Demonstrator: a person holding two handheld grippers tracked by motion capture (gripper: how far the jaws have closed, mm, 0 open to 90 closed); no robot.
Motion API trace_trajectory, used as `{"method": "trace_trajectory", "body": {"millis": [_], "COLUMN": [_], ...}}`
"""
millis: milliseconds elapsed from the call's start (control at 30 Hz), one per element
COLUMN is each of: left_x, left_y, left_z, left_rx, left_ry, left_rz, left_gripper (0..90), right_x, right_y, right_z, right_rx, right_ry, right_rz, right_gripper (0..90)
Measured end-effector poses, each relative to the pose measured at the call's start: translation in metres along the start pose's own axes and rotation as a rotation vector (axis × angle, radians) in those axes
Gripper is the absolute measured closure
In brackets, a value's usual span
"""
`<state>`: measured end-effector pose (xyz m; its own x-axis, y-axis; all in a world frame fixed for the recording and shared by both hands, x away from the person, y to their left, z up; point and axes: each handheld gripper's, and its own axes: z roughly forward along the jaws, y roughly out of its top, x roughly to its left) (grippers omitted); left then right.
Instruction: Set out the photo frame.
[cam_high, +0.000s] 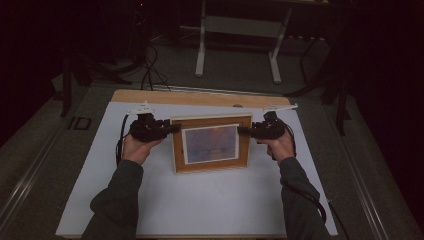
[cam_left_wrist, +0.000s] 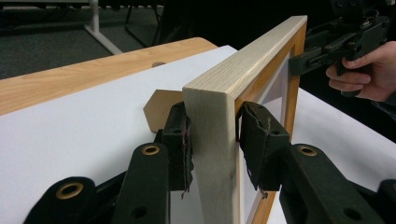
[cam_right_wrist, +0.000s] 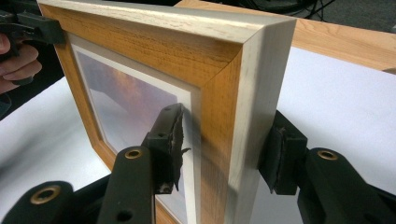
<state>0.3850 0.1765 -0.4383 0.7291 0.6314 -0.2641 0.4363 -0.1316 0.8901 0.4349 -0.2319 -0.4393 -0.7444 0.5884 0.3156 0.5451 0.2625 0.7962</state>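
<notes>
The picture frame stands upright near the middle of the white sheet that covers the wooden table, its glazed face turned toward the person. It is a rectangle of pale, open-grained wood with mitred corners, a warmer orange-brown front face, a light mat and a soft, hazy print in violet and orange. In the left gripper view a small wooden easel leg shows behind it, resting on the sheet.

As a judgement, it should handle as a stiff, fairly light thing, but the pane makes it fragile and its smooth side rails give little friction, so the 2 vertical rails, taken at mid height or above, are the sensible hold; a squeeze on the glass itself is best avoided.

The left gripper straddles the left rail: one pad lies against the back, while the front pad seems to stand a sliver off, so the rail sits between parted jaws, not firmly pinched. The right gripper is clamped across the right rail, one frayed pad on the front edge by the mat and the other on the back.

The pads are black foam, torn at the edges, on black arms with brass eyelets.
</notes>
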Motion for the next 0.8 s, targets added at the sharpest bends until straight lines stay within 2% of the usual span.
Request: {"method": "trace_trajectory", "body": {"millis": [567, 800], "left_x": [0.0042, 0.0038], "left_y": [0.0003, 0.0008], "left_z": [0.0021, 0.0016], "left_rx": [-0.004, 0.0], "left_ry": [-0.025, -0.045], "left_rz": [-0.031, -0.058], "left_gripper": [64.1, 64.1], "right_x": [0.006, 0.0091], "right_y": [-0.0079, -0.0097], "right_z": [-0.005, -0.0085], "right_rx": [-0.016, -0.012], "right_ry": [-0.009, -0.012], "right_rz": [0.024, 0.026], "right_gripper": [56.1, 56.6]}}
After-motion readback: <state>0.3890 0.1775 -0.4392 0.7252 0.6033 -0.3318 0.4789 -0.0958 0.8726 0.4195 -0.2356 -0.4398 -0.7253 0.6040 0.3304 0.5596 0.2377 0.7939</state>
